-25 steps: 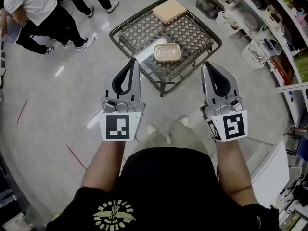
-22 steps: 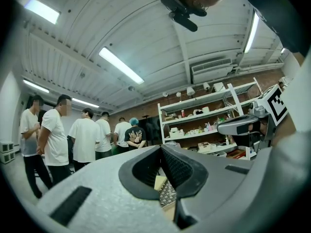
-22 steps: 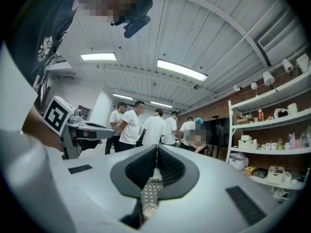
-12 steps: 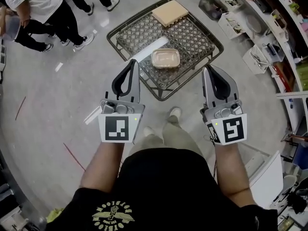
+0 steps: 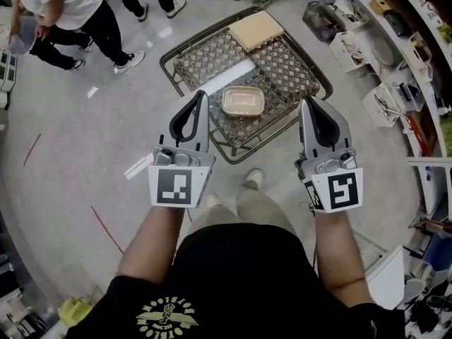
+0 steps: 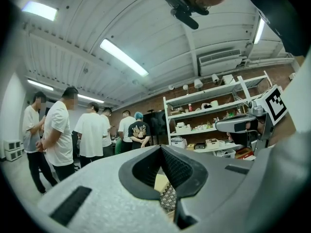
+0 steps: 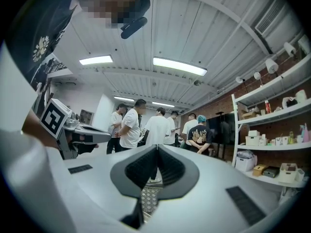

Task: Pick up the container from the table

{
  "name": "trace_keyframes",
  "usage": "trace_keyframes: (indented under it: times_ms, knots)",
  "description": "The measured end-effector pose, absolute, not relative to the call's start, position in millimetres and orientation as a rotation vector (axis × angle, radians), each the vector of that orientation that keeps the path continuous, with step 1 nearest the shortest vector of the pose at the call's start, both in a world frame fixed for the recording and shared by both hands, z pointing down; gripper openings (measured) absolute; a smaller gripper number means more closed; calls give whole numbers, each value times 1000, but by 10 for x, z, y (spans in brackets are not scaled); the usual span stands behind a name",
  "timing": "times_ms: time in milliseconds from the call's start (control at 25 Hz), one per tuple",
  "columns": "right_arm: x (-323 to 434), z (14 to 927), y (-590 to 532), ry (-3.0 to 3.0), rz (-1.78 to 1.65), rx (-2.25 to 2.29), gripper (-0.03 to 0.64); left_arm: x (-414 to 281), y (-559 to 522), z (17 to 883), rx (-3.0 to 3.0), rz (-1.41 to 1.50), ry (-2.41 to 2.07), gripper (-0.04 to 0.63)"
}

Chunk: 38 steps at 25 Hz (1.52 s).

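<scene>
A shallow clear container (image 5: 244, 101) with a tan inside sits on the near half of a low lattice-top table (image 5: 282, 69). My left gripper (image 5: 200, 96) is shut and empty; its tip hangs over the table's near left edge, left of the container. On the container's other side, near the table's near right edge, my right gripper (image 5: 308, 103) is also shut and empty. Neither touches the container. In the left gripper view the shut jaws (image 6: 163, 147) point level, with a bit of lattice below them. The right gripper view shows its jaws (image 7: 156, 147) shut the same way.
A tan square block (image 5: 256, 29) and a white strip (image 5: 222, 76) also lie on the table. Several people (image 5: 67, 13) stand at the far left. Shelves with white bins (image 5: 385, 101) run along the right. The person's shoes (image 5: 251, 179) stand just short of the table.
Both grippers have moved forward towards the table, which now lies closer below their tips. Both stayed shut. The container has not moved on the table.
</scene>
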State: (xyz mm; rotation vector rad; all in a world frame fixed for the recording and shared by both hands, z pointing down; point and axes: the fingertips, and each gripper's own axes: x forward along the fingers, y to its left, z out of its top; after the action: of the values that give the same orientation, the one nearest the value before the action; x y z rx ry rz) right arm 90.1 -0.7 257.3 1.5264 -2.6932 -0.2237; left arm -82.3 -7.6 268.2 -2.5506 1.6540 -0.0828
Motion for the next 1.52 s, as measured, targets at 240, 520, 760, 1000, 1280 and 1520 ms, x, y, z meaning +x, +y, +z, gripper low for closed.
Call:
trace_keyframes:
  times_ms: [240,520,760,1000,1280,1520]
  knots:
    - [1004,2523,-285,-2731,-236,1507,11,-743,-335,2666,-2531,-90,1695,9]
    - [1235,2433,-595,-2782,-229,1511,11,-570,-557,2604,-2495,-128,1724,9]
    - [1258,2495,-763,-2825,-219,1448,11,-513,-713,2565,-2456,-133,1754,9]
    - [1199,2546,-877,-2826,-192,1443,11,-493,-836,2647,-2476,-162,1735,9]
    - [1095,2583,-1033,-2780,-164,1533,11,-549,-1050,2713,-2553,-156,1670,9]
    - [922,2591,-1110,-2731,-172,1574,11,-687,-1219,2773,-2610,-143,1636,9]
